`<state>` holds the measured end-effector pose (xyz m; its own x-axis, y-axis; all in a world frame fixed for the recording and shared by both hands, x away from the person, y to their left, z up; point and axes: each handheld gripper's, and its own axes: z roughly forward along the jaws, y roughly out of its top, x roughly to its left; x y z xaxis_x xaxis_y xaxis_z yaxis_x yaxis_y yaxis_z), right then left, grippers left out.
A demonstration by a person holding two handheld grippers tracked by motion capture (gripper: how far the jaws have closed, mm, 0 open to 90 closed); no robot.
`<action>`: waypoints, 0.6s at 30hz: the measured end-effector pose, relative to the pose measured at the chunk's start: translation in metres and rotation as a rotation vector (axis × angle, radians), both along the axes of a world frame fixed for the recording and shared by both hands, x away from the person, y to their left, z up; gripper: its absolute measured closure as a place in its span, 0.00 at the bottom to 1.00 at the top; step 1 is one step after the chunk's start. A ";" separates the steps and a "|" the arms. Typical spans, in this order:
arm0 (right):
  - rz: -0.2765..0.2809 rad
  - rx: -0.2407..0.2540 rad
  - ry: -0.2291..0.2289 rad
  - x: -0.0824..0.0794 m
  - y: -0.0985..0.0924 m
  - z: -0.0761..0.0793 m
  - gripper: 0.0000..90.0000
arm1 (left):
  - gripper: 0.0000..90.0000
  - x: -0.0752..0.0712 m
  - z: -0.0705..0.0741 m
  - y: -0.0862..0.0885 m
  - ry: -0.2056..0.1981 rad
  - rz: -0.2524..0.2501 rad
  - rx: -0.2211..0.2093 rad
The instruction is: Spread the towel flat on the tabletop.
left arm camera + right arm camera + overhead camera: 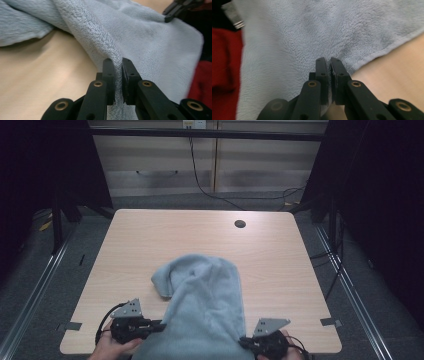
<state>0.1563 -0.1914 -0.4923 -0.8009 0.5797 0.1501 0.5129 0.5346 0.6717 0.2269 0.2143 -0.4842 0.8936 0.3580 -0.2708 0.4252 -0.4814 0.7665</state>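
A light blue-grey towel (205, 305) lies bunched on the wooden table (200, 235) and drapes over its near edge. My left gripper (159, 324) is at the towel's left side near the front edge. In the left gripper view the towel's hem (110, 47) runs down between the jaws of my left gripper (118, 62), which are shut on it. My right gripper (243, 340) is at the towel's lower right. In the right gripper view the jaws of my right gripper (329, 61) pinch the towel (312, 37) close to its edge.
A round cable hole (240, 224) sits near the table's far right. Black cables (200, 180) trail over the floor behind the table. Metal rails (350, 285) run along both sides. A red garment (224, 62) shows beside the towel at the near edge.
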 end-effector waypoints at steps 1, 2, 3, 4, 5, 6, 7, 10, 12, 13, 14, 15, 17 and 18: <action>0.005 0.000 -0.001 -0.007 0.000 0.000 0.92 | 0.92 -0.004 0.000 -0.002 0.002 -0.026 0.001; 0.005 0.004 -0.008 -0.011 -0.001 0.001 0.89 | 0.92 -0.007 -0.001 -0.005 0.010 -0.052 -0.001; 0.001 0.013 -0.017 -0.012 -0.001 0.003 0.85 | 0.90 -0.010 -0.001 -0.008 0.015 -0.066 -0.002; -0.011 0.031 -0.037 -0.011 -0.001 0.007 0.81 | 0.89 -0.010 -0.001 -0.010 0.014 -0.068 -0.004; -0.029 0.052 -0.058 -0.005 -0.001 0.011 0.76 | 0.84 -0.009 0.000 -0.010 0.019 -0.064 -0.013; -0.043 0.074 -0.076 0.003 -0.001 0.015 0.75 | 0.79 -0.006 0.001 -0.010 0.020 -0.052 -0.029; -0.057 0.092 -0.100 0.014 0.000 0.019 0.73 | 0.76 -0.001 0.003 -0.009 0.018 -0.034 -0.045; -0.094 0.130 -0.152 0.055 0.005 0.031 0.71 | 0.67 0.022 0.004 0.001 0.060 0.068 -0.116; -0.120 0.133 -0.176 0.087 0.012 0.038 0.68 | 0.68 0.041 0.004 0.009 0.073 0.168 -0.122; -0.125 0.131 -0.190 0.101 0.016 0.039 0.66 | 0.66 0.047 0.004 0.012 0.075 0.204 -0.121; -0.133 0.133 -0.194 0.111 0.019 0.040 0.64 | 0.64 0.055 0.003 0.013 0.075 0.240 -0.110; -0.143 0.134 -0.195 0.125 0.023 0.041 0.62 | 0.62 0.062 0.003 0.014 0.069 0.270 -0.099; -0.161 0.133 -0.195 0.149 0.032 0.041 0.59 | 0.55 0.075 0.000 0.010 0.088 0.299 -0.081; -0.171 0.145 -0.185 0.163 0.036 0.040 0.58 | 0.51 0.077 -0.001 0.007 0.088 0.298 -0.079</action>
